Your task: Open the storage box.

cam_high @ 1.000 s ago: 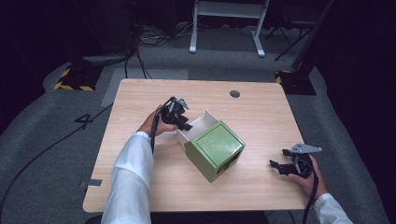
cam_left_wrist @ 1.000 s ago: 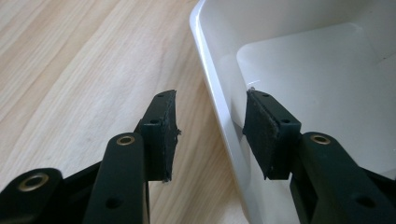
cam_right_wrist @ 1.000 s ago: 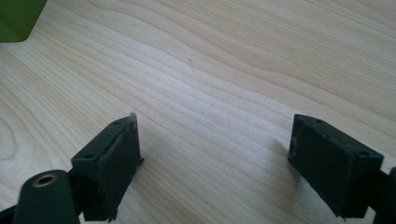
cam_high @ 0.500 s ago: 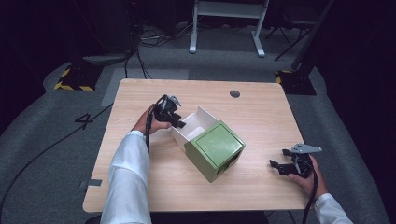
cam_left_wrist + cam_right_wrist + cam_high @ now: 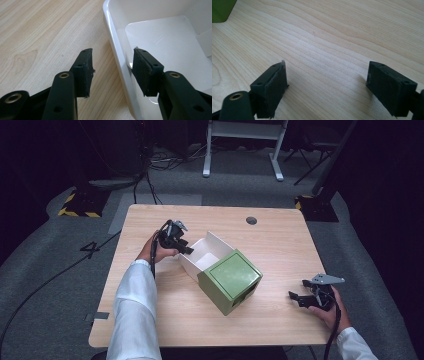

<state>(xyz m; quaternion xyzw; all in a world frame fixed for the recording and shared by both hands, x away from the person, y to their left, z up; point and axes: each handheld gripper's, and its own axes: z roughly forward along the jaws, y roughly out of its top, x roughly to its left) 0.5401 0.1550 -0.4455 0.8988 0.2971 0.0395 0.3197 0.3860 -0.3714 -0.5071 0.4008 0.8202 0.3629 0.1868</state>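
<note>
- Drawer: a white tray pulled partway out of the green box, near the middle of the table. Its open end points toward the table's left rear.
- Left gripper sits at the drawer's outer end. In the left gripper view its jaws straddle the drawer's white wall, one pad outside over the wood and one inside over the drawer's floor.
- Those jaws have just been opening a little. A gap shows between each pad and the wall, so the wall stands between them without being pinched.
- Right gripper rests near the table's right front edge, well apart from the box.
- Its jaws stand wide apart over bare wood, with nothing between them. A corner of the box shows at the upper left of the right gripper view.
</note>
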